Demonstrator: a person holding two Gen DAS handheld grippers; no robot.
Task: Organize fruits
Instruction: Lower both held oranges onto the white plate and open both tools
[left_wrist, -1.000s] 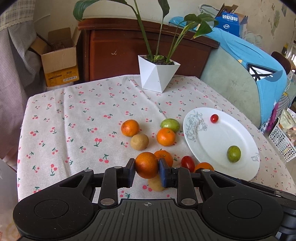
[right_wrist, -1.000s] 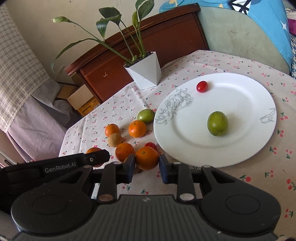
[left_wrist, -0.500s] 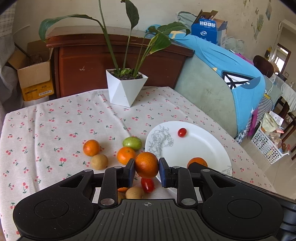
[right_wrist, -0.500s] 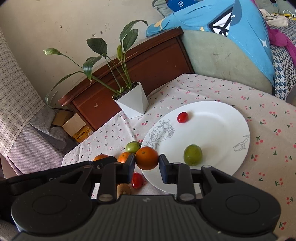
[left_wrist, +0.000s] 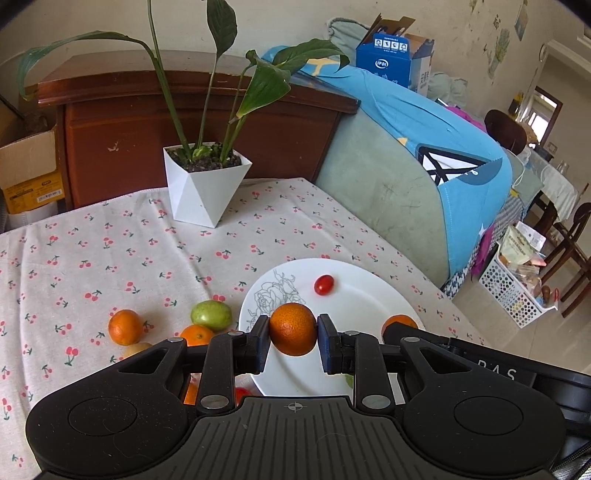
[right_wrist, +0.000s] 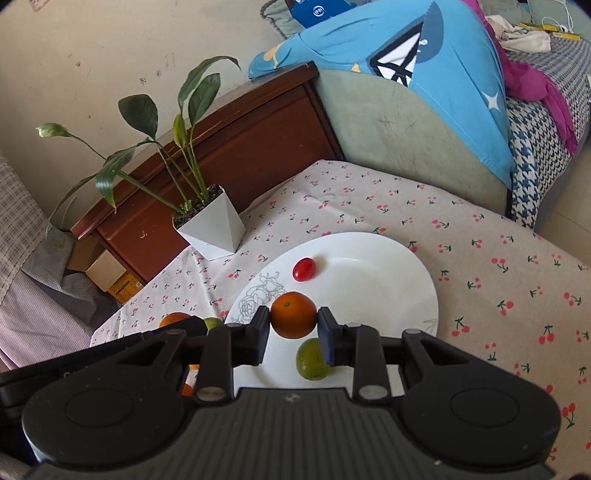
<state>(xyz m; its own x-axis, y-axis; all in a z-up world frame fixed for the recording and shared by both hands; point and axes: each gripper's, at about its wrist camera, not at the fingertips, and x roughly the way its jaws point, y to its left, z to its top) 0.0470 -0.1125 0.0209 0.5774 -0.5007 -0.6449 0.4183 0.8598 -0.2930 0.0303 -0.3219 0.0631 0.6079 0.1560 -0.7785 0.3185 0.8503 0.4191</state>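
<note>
My left gripper (left_wrist: 293, 341) is shut on an orange (left_wrist: 293, 328) and holds it above the near left rim of the white plate (left_wrist: 354, 295). My right gripper (right_wrist: 293, 334) is shut on another orange (right_wrist: 293, 314) above the plate (right_wrist: 376, 280); that orange also shows in the left wrist view (left_wrist: 400, 322). A cherry tomato (right_wrist: 303, 268) and a green fruit (right_wrist: 312, 360) lie on the plate. Two oranges (left_wrist: 125, 326), a green fruit (left_wrist: 211, 314) and a brown fruit (left_wrist: 136, 349) lie on the cloth left of the plate.
A white pot with a leafy plant (left_wrist: 205, 188) stands at the back of the table. A wooden cabinet (left_wrist: 122, 133) and a cushioned seat with a blue cover (left_wrist: 424, 155) stand behind. The table's right edge (right_wrist: 535, 236) is near the plate.
Both grippers have risen and moved right with their oranges, from beside the fruit pile to above the plate.
</note>
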